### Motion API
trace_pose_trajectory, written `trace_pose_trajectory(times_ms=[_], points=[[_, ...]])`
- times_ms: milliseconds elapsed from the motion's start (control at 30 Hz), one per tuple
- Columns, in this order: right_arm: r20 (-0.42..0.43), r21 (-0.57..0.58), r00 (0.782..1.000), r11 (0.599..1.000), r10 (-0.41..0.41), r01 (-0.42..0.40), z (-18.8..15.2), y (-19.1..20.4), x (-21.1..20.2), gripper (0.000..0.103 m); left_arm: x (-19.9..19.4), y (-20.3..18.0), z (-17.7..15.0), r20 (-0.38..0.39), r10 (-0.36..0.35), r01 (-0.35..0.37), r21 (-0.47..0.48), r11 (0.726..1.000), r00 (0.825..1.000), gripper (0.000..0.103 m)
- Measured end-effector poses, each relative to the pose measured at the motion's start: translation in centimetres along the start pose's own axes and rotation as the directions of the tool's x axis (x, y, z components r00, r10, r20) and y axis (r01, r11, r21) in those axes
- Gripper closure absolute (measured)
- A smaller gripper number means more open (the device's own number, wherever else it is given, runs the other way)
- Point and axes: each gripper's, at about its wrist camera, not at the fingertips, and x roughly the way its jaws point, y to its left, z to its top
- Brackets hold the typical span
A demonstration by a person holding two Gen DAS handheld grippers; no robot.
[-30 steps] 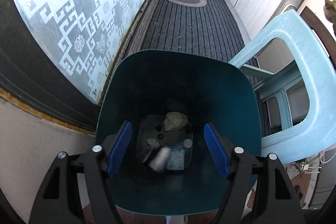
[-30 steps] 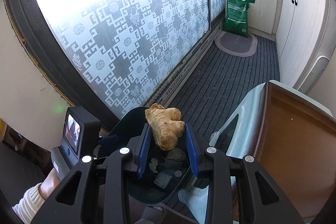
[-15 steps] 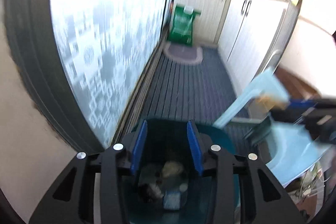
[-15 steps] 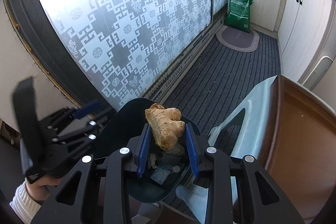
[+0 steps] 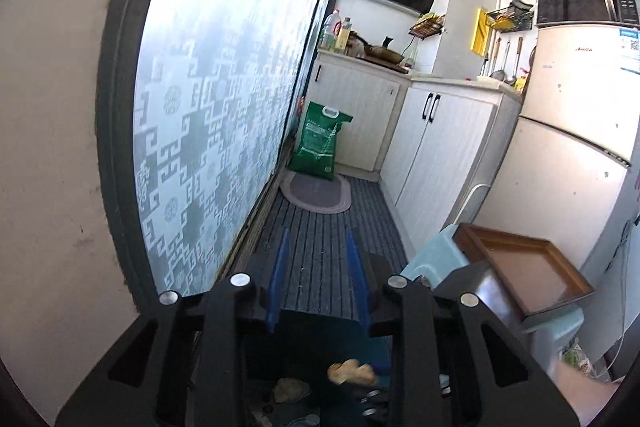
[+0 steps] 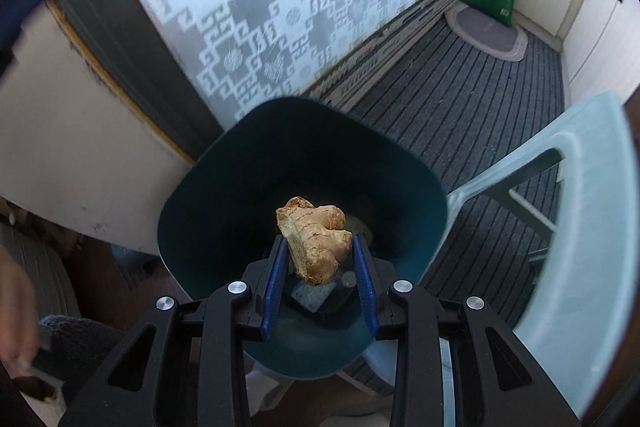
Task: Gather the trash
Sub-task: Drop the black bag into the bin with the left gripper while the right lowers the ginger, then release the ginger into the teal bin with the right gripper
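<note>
My right gripper (image 6: pixel 320 247) is shut on a knobbly tan piece of ginger (image 6: pixel 316 239) and holds it over the mouth of the dark teal trash bin (image 6: pixel 208 195). Trash lies at the bin's bottom, including a pale packet (image 6: pixel 312 297). My left gripper (image 5: pixel 316 259) is raised and points down the kitchen; its blue fingers (image 5: pixel 278 279) stand a moderate way apart with nothing between them. Low in the left wrist view I see the ginger (image 5: pixel 352 373) and a crumpled scrap (image 5: pixel 290 389) in the bin.
A light blue plastic chair (image 6: pixel 592 227) stands right of the bin, with a brown wooden tray (image 5: pixel 524 267) on it. A patterned glass sliding door (image 5: pixel 208 107) runs along the left. A green bag (image 5: pixel 320 143), grey mat (image 5: pixel 316 193), white cabinets (image 5: pixel 440 147) and fridge (image 5: pixel 568 147) lie beyond.
My left gripper has lifted away from the bin, tilted up toward the kitchen and narrowed its fingers. My right gripper has carried the ginger down over the bin's opening.
</note>
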Motion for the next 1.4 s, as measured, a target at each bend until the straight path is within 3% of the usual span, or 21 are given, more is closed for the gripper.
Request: trace_pose_trajectory(times_ms=[133, 300, 333, 533, 767, 900, 1000, 1233, 1400], points=[[-0.070, 0.002, 0.998, 1.000, 0.011, -0.011, -0.8, 0.3, 2.4, 0.069, -1.7, -1.0, 0.5, 0.058, -0.007, 0.006, 0.030, 1.000, 0.998, 0.073], [-0.114, 0.015, 0.993, 1.000, 0.001, 0.001, -1.6, 0.4, 4.2, 0.068, -1.9, -1.6, 0.9, 0.059, -0.041, 0.039, 0.036, 0.999, 0.997, 0.073], [-0.118, 0.029, 0.993, 1.000, 0.008, -0.005, -1.7, 0.2, 4.4, 0.060, -1.8, -1.8, 0.9, 0.058, -0.042, 0.040, 0.037, 0.998, 0.997, 0.073], [-0.083, 0.026, 0.996, 0.999, 0.046, -0.044, -1.3, 1.0, 3.5, 0.059, -2.3, -2.6, 1.3, 0.051, -0.067, 0.065, 0.050, 0.997, 0.996, 0.073], [-0.001, 0.002, 0.998, 0.998, 0.058, -0.058, -0.5, 2.0, 0.7, 0.063, -3.2, -3.8, 1.9, 0.029, -0.072, 0.069, 0.109, 0.992, 0.997, 0.068], [0.070, -0.009, 0.996, 0.999, 0.051, -0.050, -0.7, 2.5, -2.1, 0.063, -3.8, -4.9, 2.3, 0.002, -0.005, 0.004, 0.168, 0.986, 1.000, 0.068], [0.131, -0.012, 0.991, 0.999, 0.036, -0.034, -1.1, 2.7, -4.4, 0.063, -4.4, -5.0, 3.1, -0.033, 0.000, 0.005, 0.148, 0.989, 0.999, 0.068], [0.315, 0.022, 0.948, 0.999, 0.031, -0.040, -3.7, 2.4, -11.8, 0.064, -6.5, -5.0, 3.0, -0.091, 0.032, -0.014, 0.194, 0.981, 0.995, 0.058], [0.386, 0.020, 0.922, 0.999, 0.024, -0.034, -6.7, 1.6, -16.8, 0.063, -7.9, -5.9, 2.1, -0.127, 0.007, 0.024, 0.242, 0.970, 0.992, 0.042]])
